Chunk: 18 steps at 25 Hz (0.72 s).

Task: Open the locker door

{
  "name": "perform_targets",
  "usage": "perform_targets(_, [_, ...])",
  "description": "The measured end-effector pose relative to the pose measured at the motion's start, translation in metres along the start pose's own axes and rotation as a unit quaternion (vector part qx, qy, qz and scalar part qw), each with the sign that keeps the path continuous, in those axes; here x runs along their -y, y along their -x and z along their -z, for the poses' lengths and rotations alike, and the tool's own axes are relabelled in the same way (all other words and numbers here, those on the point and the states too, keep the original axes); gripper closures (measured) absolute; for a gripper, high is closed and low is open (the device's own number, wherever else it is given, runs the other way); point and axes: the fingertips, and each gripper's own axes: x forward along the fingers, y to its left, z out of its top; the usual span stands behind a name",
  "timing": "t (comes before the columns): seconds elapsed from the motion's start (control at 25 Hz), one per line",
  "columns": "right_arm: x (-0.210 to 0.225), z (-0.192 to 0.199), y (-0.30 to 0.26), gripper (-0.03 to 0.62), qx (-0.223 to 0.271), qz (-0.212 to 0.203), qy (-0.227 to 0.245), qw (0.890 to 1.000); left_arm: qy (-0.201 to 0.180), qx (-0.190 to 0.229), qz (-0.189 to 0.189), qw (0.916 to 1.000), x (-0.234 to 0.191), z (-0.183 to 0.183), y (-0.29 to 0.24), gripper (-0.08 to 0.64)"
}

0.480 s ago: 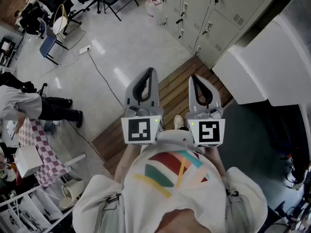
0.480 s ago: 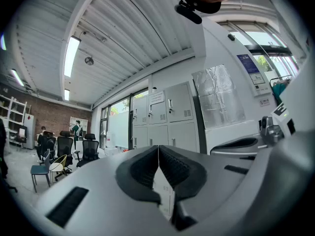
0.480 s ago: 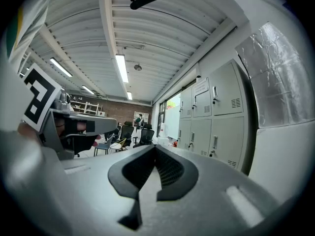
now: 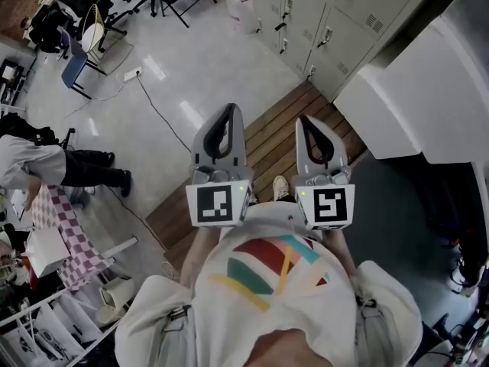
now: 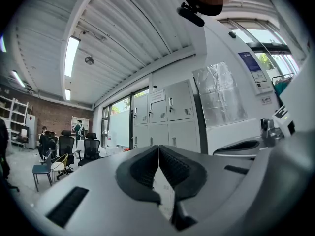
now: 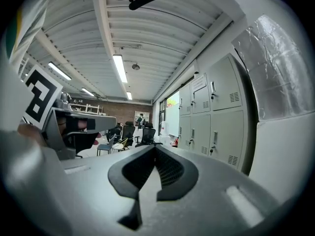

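The lockers (image 4: pixel 336 14) stand along the far edge of the floor (image 4: pixel 191 67), past the wooden strip (image 4: pixel 263 147) and well apart from both claws. At least six doors show, in rows of three, all shut. A door (image 5: pixel 178 102) looks like thin sheet metal: stiff, light on its hinges and too smooth to grip by its face. The one small handle (image 5: pixel 171 102) near each door's edge is likely the place to take hold. There are two claws. The left claw (image 4: pixel 232 108) and the right claw (image 4: pixel 303 120) are both clenched on nothing and point level.
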Motion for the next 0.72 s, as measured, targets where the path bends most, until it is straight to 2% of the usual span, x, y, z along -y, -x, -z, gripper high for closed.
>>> perform_targets(0.2, [0.024, 0.003, 0.005, 0.588, 0.022, 0.002, -0.038, 0.999, 0.002, -0.002, -0.005, 1.0000, 0.008, 0.002, -0.010, 0.543])
perform_targets(0.52, [0.066, 0.010, 0.002, 0.588, 0.025, 0.005, -0.021, 0.999, 0.000, 0.011, -0.023, 0.9997, 0.016, 0.004, -0.037, 0.543])
perform_targets(0.72, [0.076, 0.013, -0.001, 0.588, 0.016, 0.009, -0.013, 1.000, 0.013, 0.009, -0.028, 0.9995, 0.008, 0.006, -0.050, 0.543])
